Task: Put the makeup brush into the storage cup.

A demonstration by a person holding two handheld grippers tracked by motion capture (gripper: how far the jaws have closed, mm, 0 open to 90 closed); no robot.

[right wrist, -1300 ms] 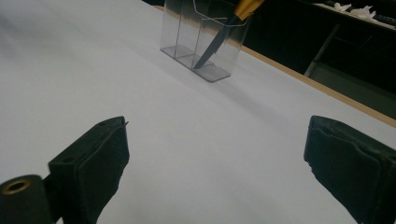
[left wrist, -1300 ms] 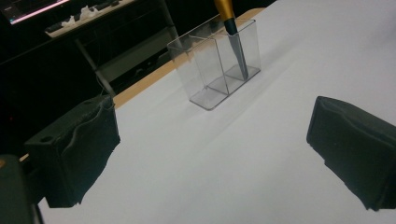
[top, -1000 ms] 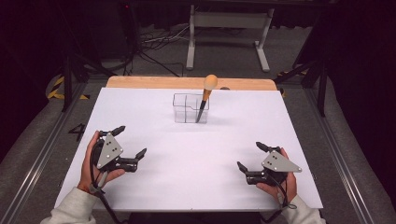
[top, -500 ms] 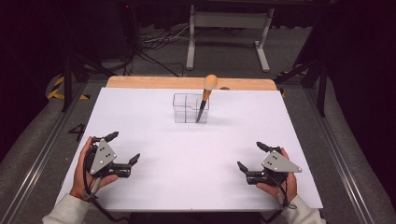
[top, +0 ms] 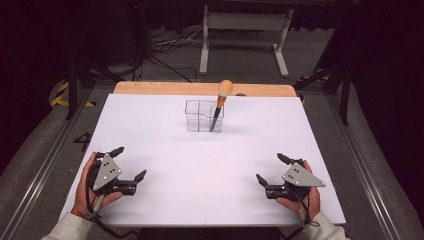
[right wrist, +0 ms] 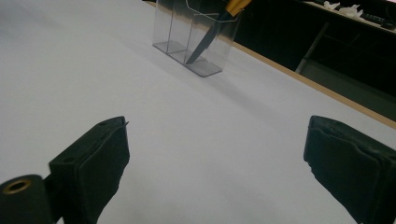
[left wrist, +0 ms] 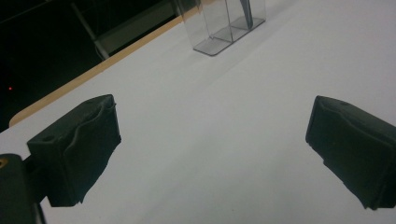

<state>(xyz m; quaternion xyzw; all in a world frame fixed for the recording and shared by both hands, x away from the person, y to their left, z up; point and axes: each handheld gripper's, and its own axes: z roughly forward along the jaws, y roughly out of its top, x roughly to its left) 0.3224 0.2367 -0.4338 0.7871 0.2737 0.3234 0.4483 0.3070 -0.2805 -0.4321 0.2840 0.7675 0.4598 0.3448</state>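
Observation:
A clear plastic holder (top: 204, 116) with compartments stands at the far middle of the white table (top: 210, 165). A knife (top: 220, 102) with a dark blade and a rounded wooden handle leans in its right compartment, blade down. The holder (left wrist: 229, 28) rises at the top of the left gripper view, and the holder (right wrist: 198, 42) with the knife blade (right wrist: 203, 43) at the top of the right gripper view. My left gripper (top: 129, 164) rests open at the near left, nothing between its jaws. My right gripper (top: 270, 168) rests open at the near right, also holding nothing.
A wooden board edge (top: 200, 88) runs along the table's far side. Beyond it are a white metal stand (top: 245, 30) and cables (top: 165, 45) on the floor. Metal rails (top: 45, 165) flank the table.
My left gripper has drawn back toward the near left edge and turned slightly. The right gripper has stayed in place.

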